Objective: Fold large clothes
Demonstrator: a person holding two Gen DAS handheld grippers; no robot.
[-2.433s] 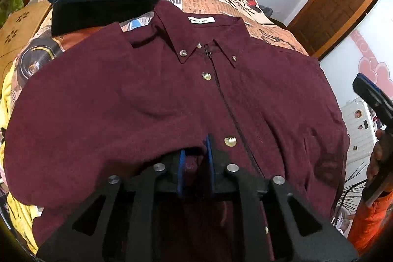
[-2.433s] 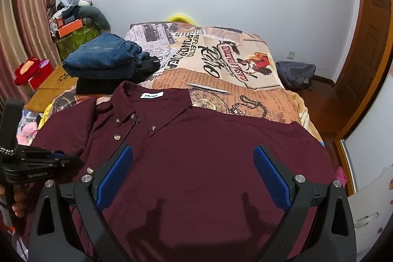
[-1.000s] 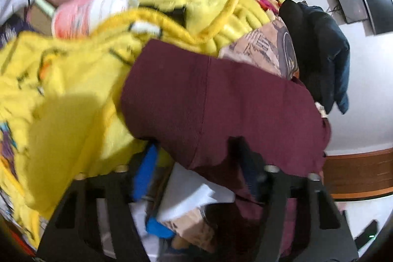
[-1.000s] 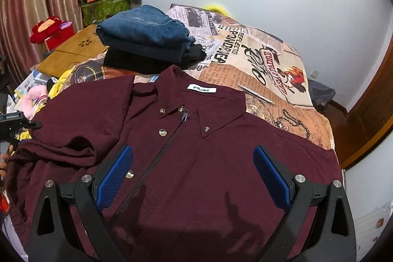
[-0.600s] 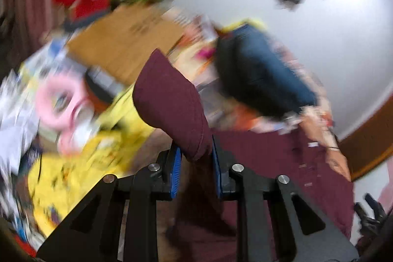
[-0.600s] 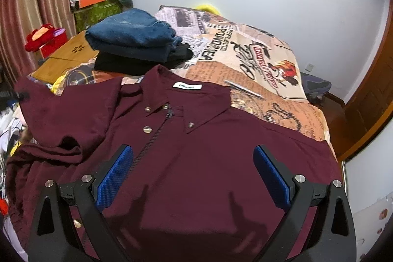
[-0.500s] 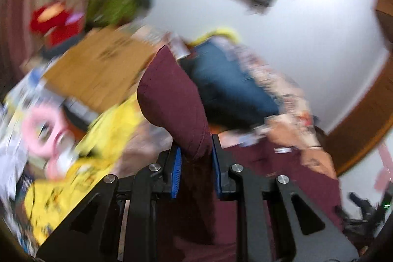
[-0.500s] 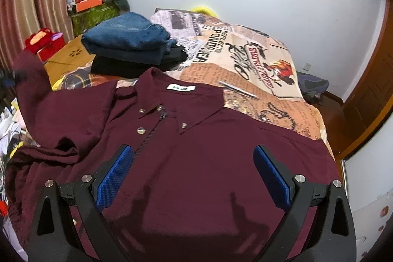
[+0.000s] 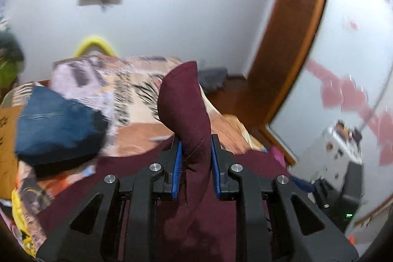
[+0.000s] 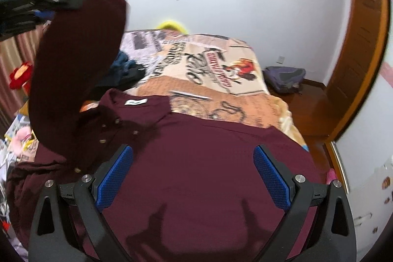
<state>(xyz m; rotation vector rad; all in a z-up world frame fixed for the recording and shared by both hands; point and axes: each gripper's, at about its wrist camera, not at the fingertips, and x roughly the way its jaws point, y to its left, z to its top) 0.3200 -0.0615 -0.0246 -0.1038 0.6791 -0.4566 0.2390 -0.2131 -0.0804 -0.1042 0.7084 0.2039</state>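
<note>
Left wrist view: the left hand-held gripper (image 9: 195, 158) is clamped on the sleeve (image 9: 183, 102) of the maroon shirt (image 9: 255, 161). Its jaws have just been closing, with the sleeve between them. The blue pads (image 9: 177, 165) press the fabric from both sides. The sleeve end stands up above the jaws; the rest hangs below them. The shirt body lies on the bed (image 9: 137, 95). Folded jeans (image 9: 56, 124) sit on the bed to the left. The picture is blurred.

Right wrist view: the right hand-held gripper (image 10: 192, 178) is wide open and holds nothing, above the shirt (image 10: 196, 163). The shirt lies front up on the bed (image 10: 221, 80), collar (image 10: 137, 104) toward the far wall. The left hand-held gripper (image 10: 49, 3) holds the sleeve (image 10: 78, 53) raised at upper left.
</note>
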